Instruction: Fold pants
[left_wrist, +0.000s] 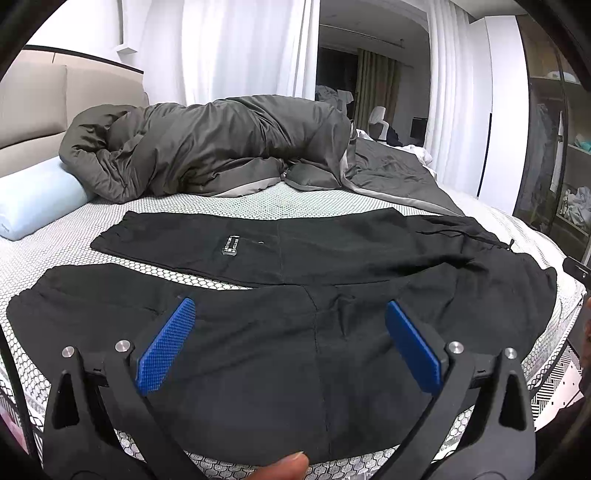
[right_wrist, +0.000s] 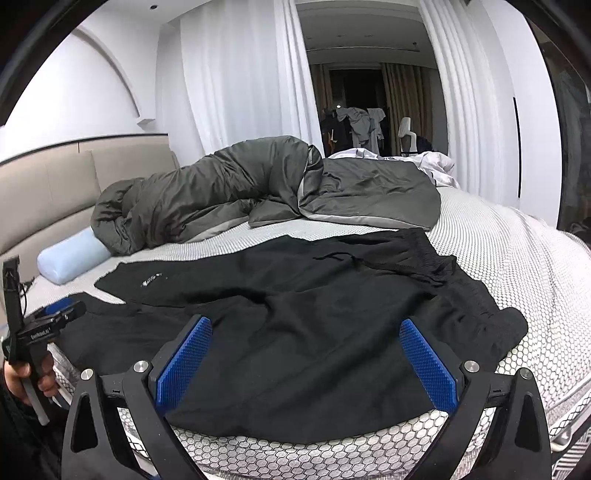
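Left tongs (left_wrist: 290, 325) & right tongs (right_wrist: 306, 345): both spread wide, blue pads gripping nothing, poised above black pants (left_wrist: 332, 295). Pants lie spread flat on bed (left_wrist: 55, 240), legs toward light-blue bolster pillow (left_wrist: 33, 203), waistband w/ drawstring at right. Grey duvet (left_wrist: 207, 147) bunched behind, near headboard.

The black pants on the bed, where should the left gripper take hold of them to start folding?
Grip the near leg's hem end of the black pants, lying flat at the mattress edge. Come low from the near side with the left gripper, jaws open, so one jaw can slide under the cloth.
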